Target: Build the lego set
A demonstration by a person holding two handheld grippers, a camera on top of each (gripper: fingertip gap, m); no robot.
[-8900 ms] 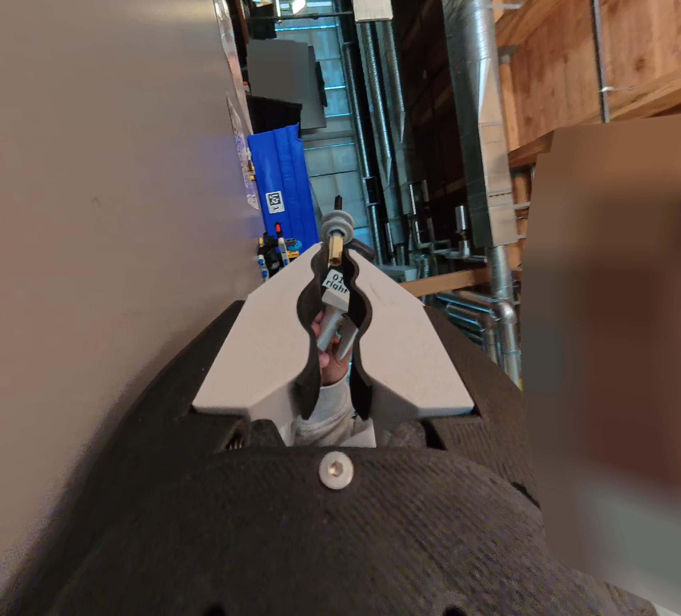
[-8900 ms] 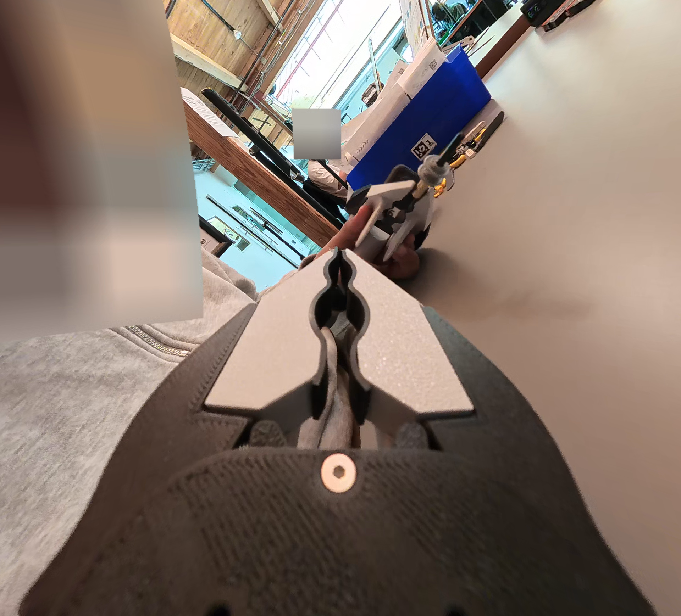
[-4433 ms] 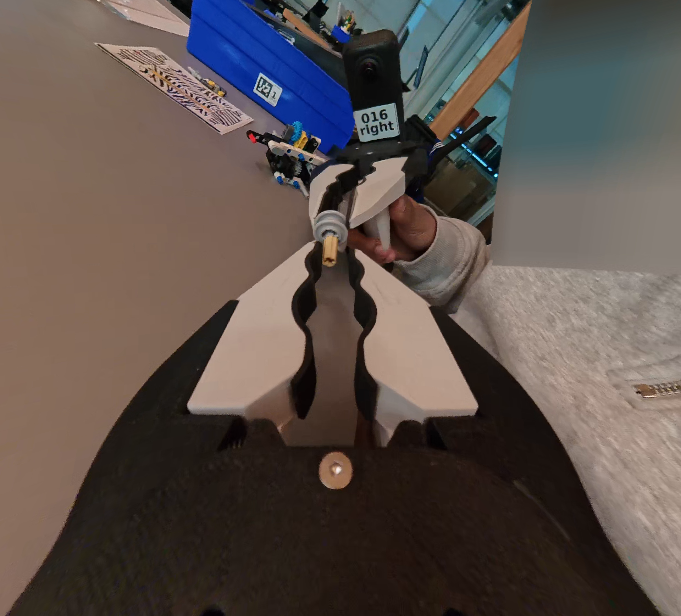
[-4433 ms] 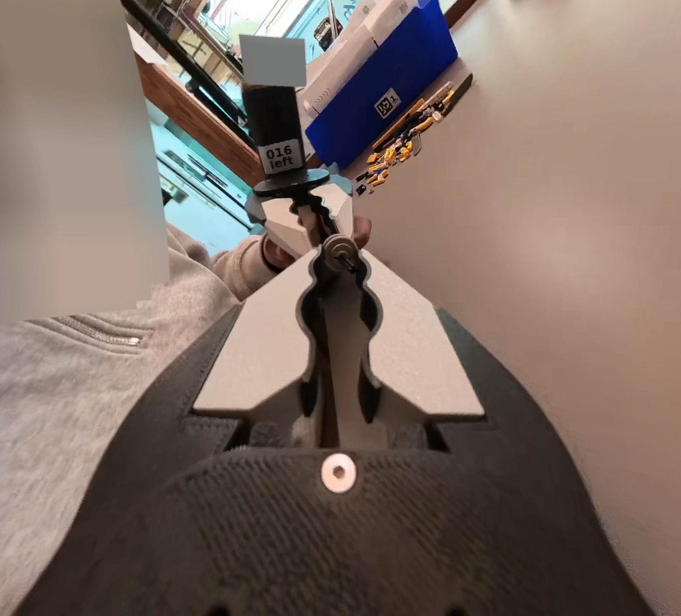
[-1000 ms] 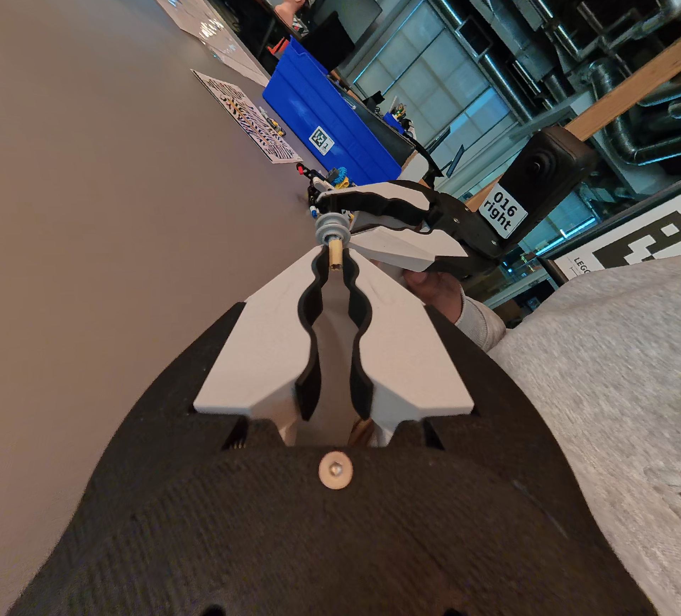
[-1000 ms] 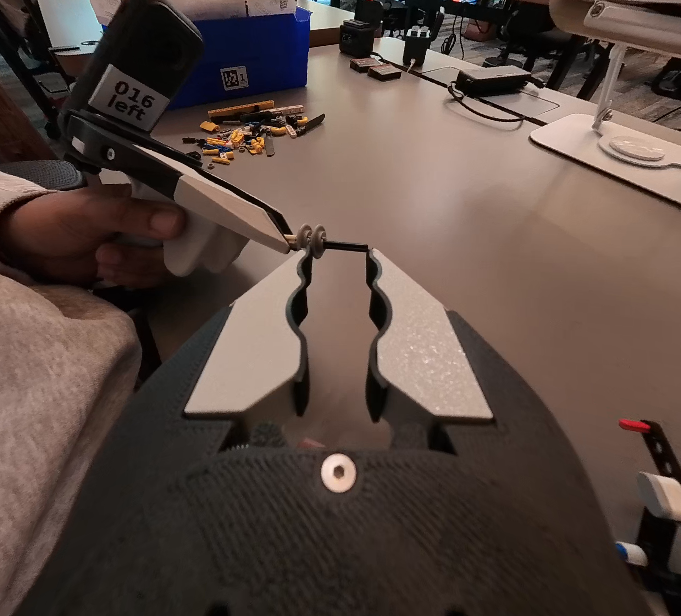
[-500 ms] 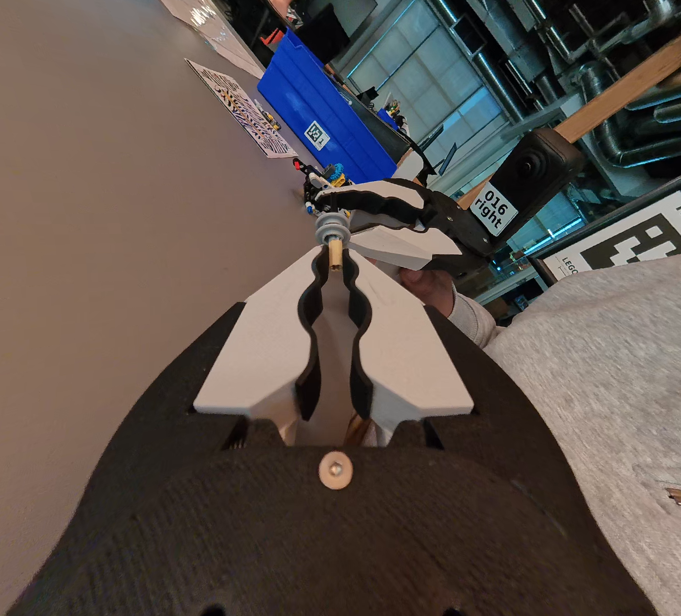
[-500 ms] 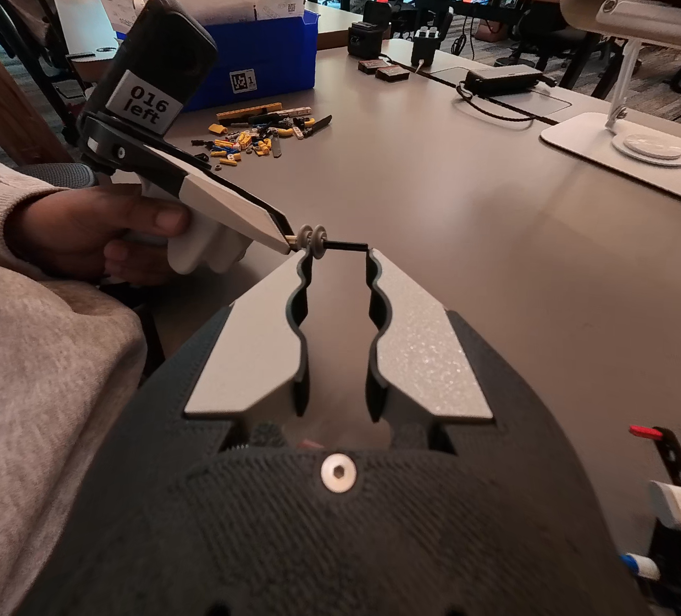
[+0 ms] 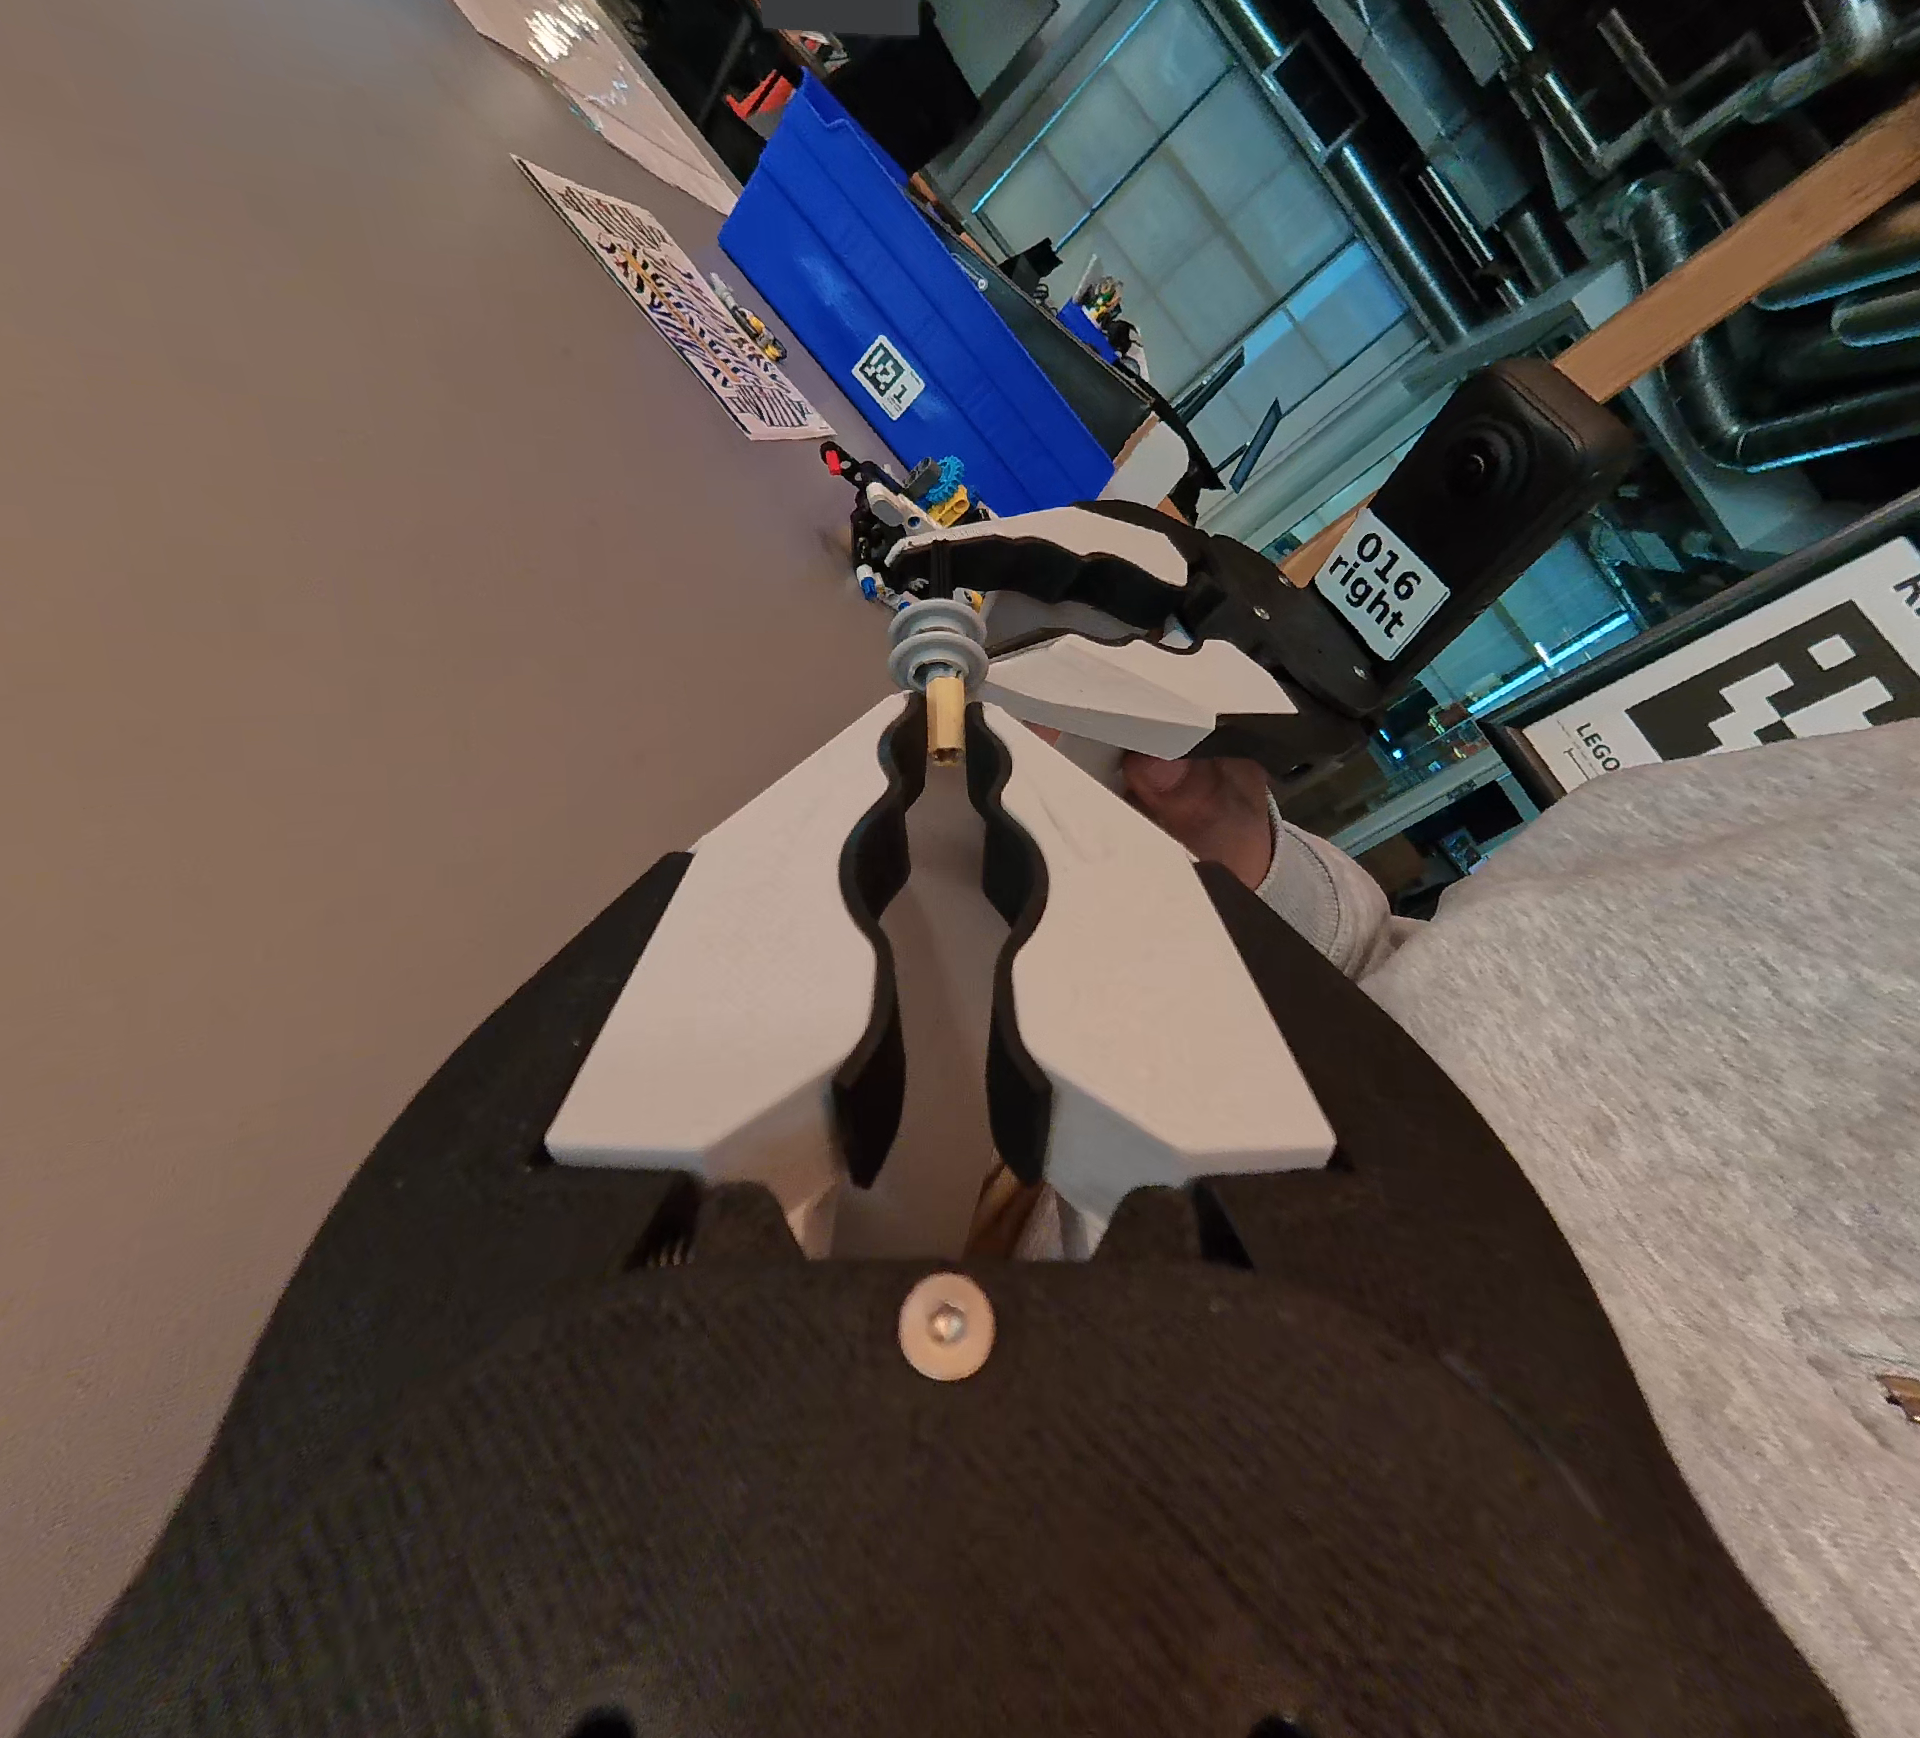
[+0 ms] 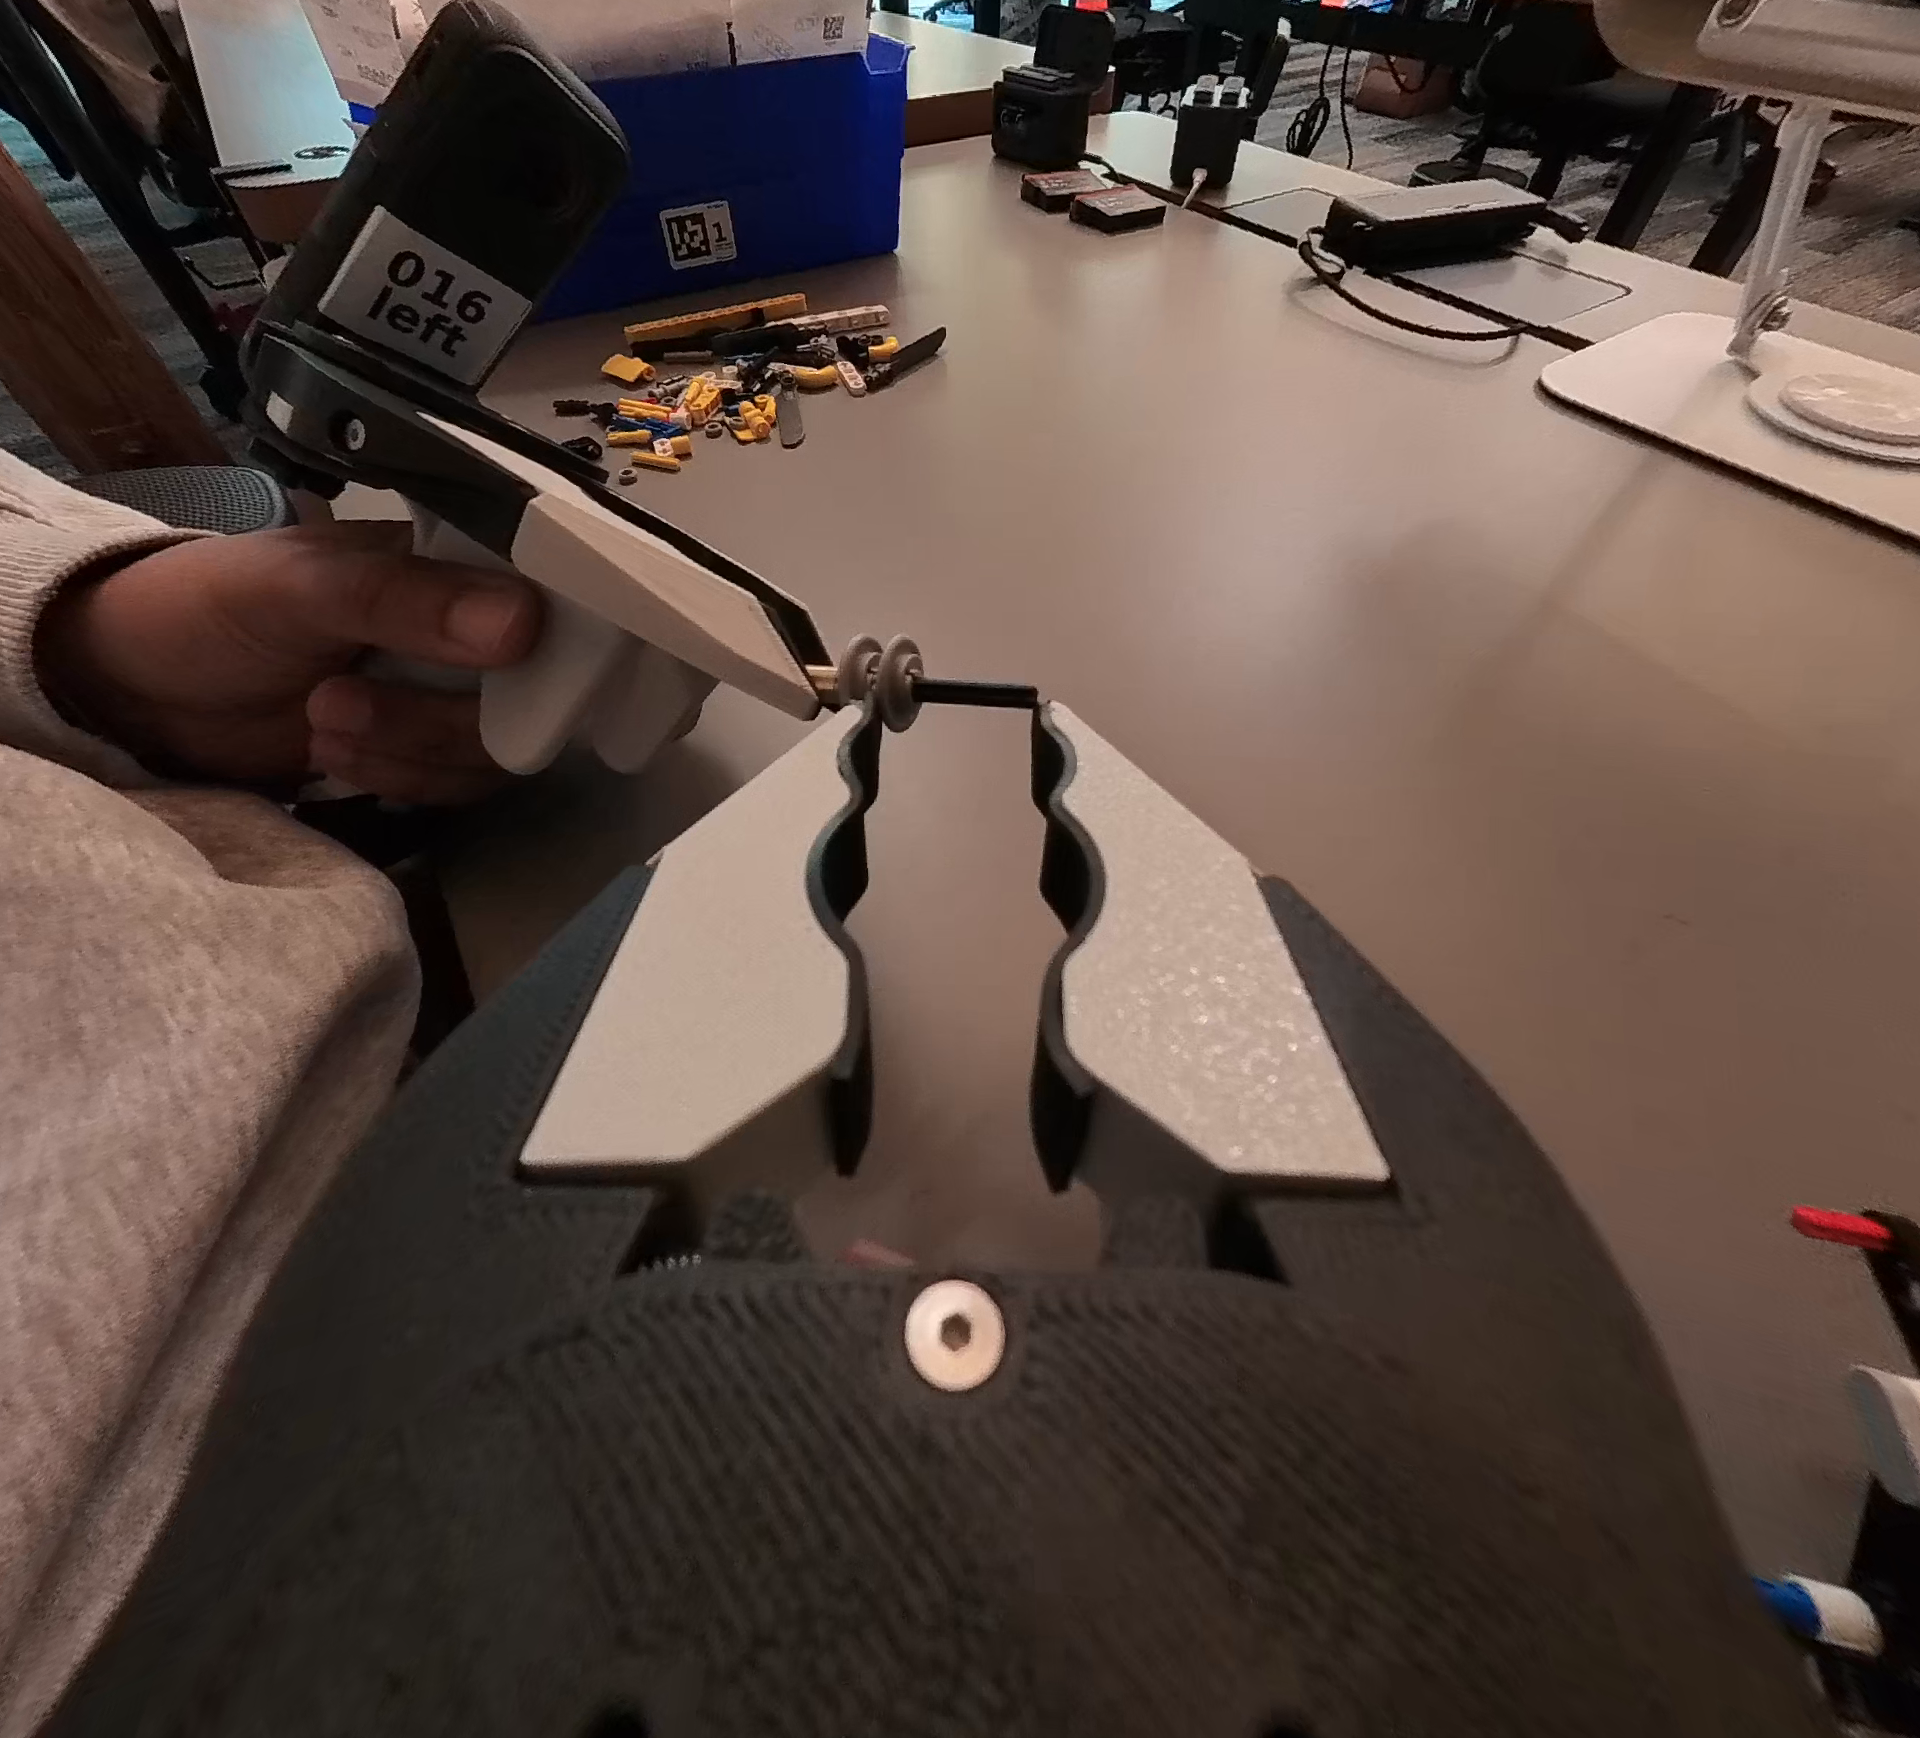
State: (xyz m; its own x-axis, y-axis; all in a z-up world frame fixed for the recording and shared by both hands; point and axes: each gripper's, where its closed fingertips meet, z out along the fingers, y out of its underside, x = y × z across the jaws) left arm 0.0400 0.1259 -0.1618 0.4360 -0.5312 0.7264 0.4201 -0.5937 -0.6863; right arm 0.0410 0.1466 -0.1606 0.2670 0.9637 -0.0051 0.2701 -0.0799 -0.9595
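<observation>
Smooth grey tabletop; ribbed grey pulley on thin black axle.

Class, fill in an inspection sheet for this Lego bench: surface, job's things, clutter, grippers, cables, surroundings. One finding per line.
Surface: grey table, mostly bare.
Job's things: axle assembly with grey pulley on a black axle; loose Lego pieces; partly built model; blue bin.
Clutter: printed sheet; black chargers; white stand base.
Grippers: left gripper shut on the assembly's tan end; right gripper open, fingers straddling the axle.
Cables: black cable by a power brick.
Surroundings: other desks, ceiling pipes.
</observation>
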